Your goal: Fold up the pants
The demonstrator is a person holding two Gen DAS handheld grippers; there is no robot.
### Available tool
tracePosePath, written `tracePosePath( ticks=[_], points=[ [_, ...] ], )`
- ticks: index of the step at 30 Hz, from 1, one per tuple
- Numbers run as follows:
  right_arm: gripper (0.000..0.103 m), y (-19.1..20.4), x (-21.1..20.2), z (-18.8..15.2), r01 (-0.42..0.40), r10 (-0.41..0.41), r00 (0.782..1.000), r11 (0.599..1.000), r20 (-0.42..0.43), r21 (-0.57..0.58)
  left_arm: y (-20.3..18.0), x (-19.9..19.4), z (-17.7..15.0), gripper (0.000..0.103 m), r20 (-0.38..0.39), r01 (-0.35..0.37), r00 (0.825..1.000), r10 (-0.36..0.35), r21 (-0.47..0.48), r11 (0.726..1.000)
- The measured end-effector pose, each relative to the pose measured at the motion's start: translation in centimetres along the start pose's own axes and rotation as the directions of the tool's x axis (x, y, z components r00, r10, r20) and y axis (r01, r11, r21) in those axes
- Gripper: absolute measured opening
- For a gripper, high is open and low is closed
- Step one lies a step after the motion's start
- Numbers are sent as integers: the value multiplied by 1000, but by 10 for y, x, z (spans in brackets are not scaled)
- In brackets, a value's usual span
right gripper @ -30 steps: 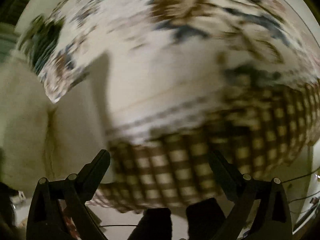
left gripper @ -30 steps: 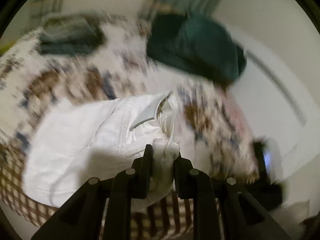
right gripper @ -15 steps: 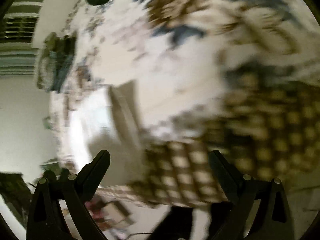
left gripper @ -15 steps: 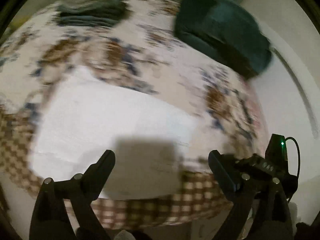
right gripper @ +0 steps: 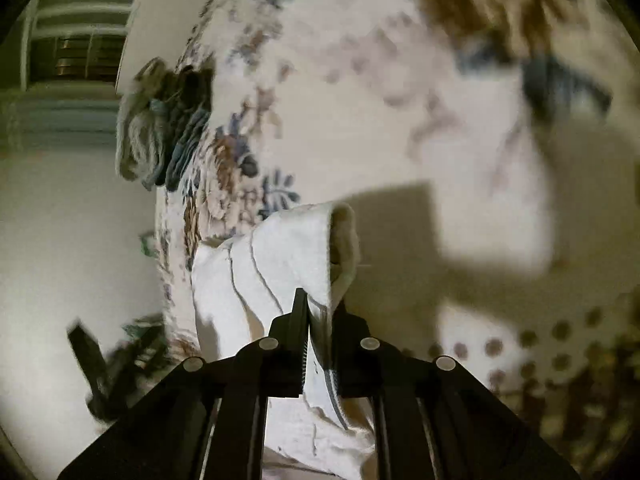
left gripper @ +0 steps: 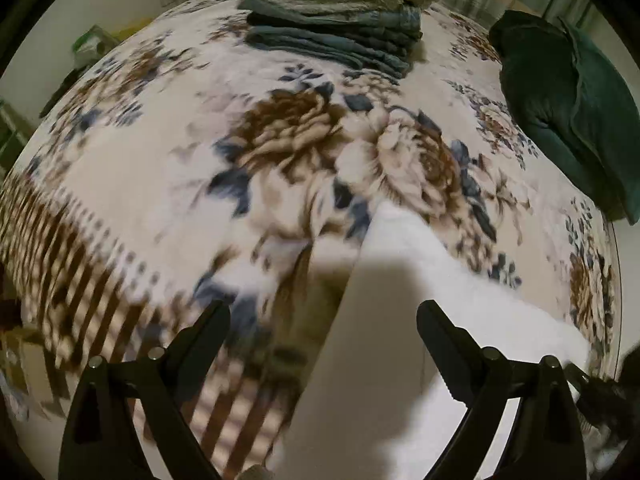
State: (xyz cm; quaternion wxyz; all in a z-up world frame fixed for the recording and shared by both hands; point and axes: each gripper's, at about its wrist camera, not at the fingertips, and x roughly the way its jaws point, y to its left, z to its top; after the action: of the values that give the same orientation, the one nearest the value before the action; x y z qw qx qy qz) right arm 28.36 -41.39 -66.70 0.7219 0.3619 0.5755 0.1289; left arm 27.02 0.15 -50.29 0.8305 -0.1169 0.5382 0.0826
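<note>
Since a second ago the grippers have traded roles: the left one, then pinching white cloth, now stands spread with nothing between its fingers, and the right one, then spread over the bedspread, has closed on the pants.

Left wrist view: left gripper (left gripper: 322, 322) open, black plastic fingers wide apart, hovering above the bed. White pants (left gripper: 404, 344) lie flat below it as a long smooth panel running from lower centre up toward the middle, partly under the gripper's shadow. Bedspread (left gripper: 208, 184) is plush, cream, printed with large brown and blue flowers, with a brown checked border along the near edge. At the far side sits a stack of folded clothes (left gripper: 340, 28), grey-blue with a fuzzy pale piece on top. A dark green cushion (left gripper: 568, 96) lies at the right edge. No writing readable.

Right wrist view: right gripper (right gripper: 320, 312) closed on a fold of the pants (right gripper: 280, 264); cloth rises from between the serrated fingers in a thick rolled edge, grey seam lines visible. Bedspread (right gripper: 400, 128) behind, blurred. Folded stack (right gripper: 160, 136) at left. No labels legible.
</note>
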Motion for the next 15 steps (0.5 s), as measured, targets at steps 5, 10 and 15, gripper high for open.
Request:
tracePosePath(
  ticks=[5,10,15],
  points=[
    [10,-24,-15,16,71,-71,997,996,14,49,-30,53,33,95,-81,32,996,-26,67,997],
    [10,-47,6,20,123,-121,992,990,-24,75,-32,109,38,103,-207,23,978,-6,77,997],
    [44,-63,24,21,181,-170,982,973,-82,144,-11,101,32,103,-225,89,970,-88,-5,996]
  ],
)
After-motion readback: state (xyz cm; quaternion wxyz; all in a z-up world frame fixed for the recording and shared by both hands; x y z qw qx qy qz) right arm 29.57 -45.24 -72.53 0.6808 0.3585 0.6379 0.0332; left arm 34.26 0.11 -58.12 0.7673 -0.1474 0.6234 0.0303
